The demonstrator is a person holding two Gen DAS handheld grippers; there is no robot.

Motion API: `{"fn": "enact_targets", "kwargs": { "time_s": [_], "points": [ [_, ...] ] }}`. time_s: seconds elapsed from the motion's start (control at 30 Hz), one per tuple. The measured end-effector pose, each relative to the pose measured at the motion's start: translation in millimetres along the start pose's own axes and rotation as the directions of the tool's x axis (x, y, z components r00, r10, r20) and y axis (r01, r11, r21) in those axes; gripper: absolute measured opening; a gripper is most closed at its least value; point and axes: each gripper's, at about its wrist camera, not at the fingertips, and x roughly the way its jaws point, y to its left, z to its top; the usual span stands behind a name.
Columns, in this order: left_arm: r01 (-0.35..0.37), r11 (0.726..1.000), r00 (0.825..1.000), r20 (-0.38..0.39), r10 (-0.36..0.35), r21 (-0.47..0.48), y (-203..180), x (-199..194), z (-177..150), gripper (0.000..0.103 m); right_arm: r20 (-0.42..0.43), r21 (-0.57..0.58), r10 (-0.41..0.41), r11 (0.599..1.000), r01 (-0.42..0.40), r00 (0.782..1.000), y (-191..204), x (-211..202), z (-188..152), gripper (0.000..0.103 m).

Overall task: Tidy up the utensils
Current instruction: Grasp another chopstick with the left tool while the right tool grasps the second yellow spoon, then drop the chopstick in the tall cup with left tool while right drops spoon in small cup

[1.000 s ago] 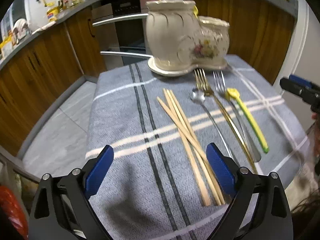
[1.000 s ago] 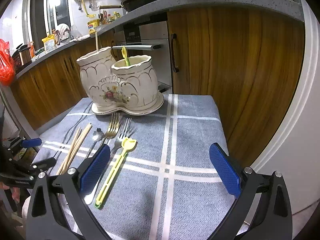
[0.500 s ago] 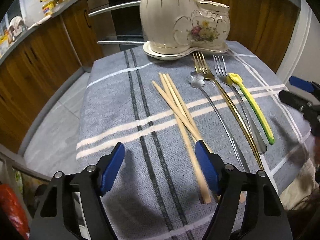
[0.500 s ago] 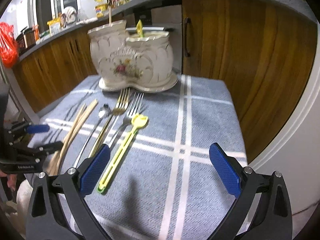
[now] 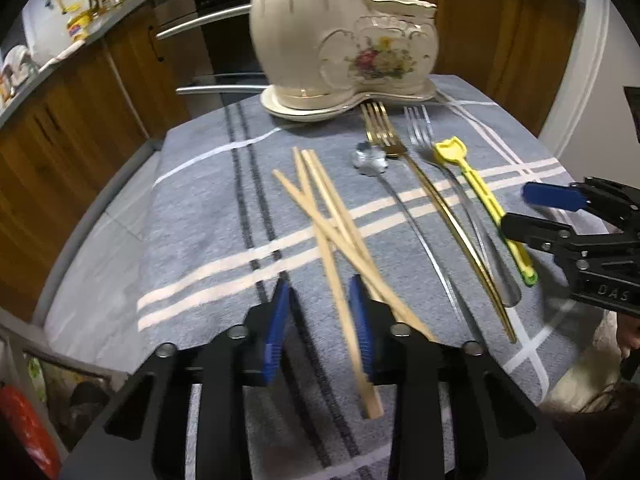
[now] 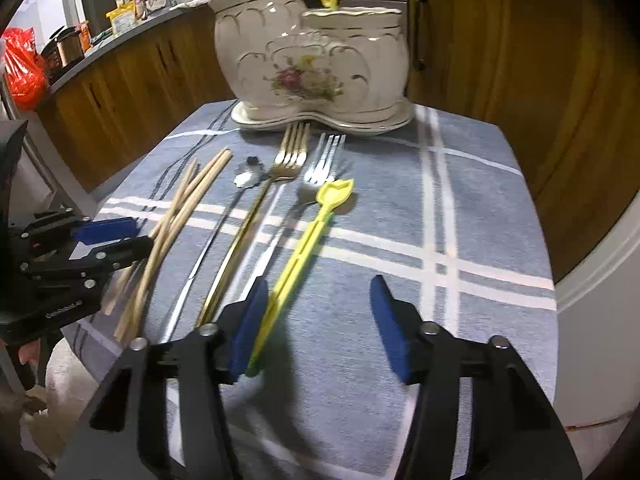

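The left gripper (image 5: 320,312), jaws just narrowed, straddles one wooden chopstick (image 5: 340,304) without clearly pinching it; its blue pads (image 5: 276,324) stand slightly apart from the stick. The other chopsticks (image 5: 320,200) cross just beyond. The right gripper (image 6: 316,320), jaws also just closing yet still spread, has its left pad beside the yellow plastic pick (image 6: 304,244), right pad well clear. Beyond lie a silver fork (image 6: 320,172), gold fork (image 6: 288,160) and small spoon (image 6: 248,174) on the grey plaid cloth (image 6: 460,200), before the cream floral ceramic holder (image 6: 312,52).
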Motion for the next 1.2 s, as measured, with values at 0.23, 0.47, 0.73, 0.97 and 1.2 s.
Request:
{"fn": "enact_targets", "kwargs": {
  "time_s": [0.23,0.47,0.73,0.97,1.2],
  "points": [
    [0.017,1.0,1.0,-0.003,-0.017,-0.004,-1,5,7,0.027,-0.043,-0.014,-0.017,1.0,0.017,0.999,7,9,7,0.023],
    [0.02,1.0,1.0,-0.011,-0.019,0.009,5,4,5,0.008,-0.059,-0.017,-0.005,1.0,0.004,0.998,-6,5,4,0.01],
    [0.008,0.997,0.997,-0.074,-0.002,0.077,5,2,5,0.01,-0.117,-0.098,-0.025,0.995,0.014,0.993,-7,4,2,0.05],
    [0.014,0.997,0.997,-0.081,-0.007,0.08,6,1,3,0.01,-0.105,-0.124,-0.014,0.992,0.0,0.994,1,7,4,0.024],
    [0.061,0.995,0.994,-0.092,-0.053,0.085,10,3,6,0.009,-0.101,-0.102,0.009,0.995,-0.019,0.995,-6,8,7,0.01]
  ]
}}
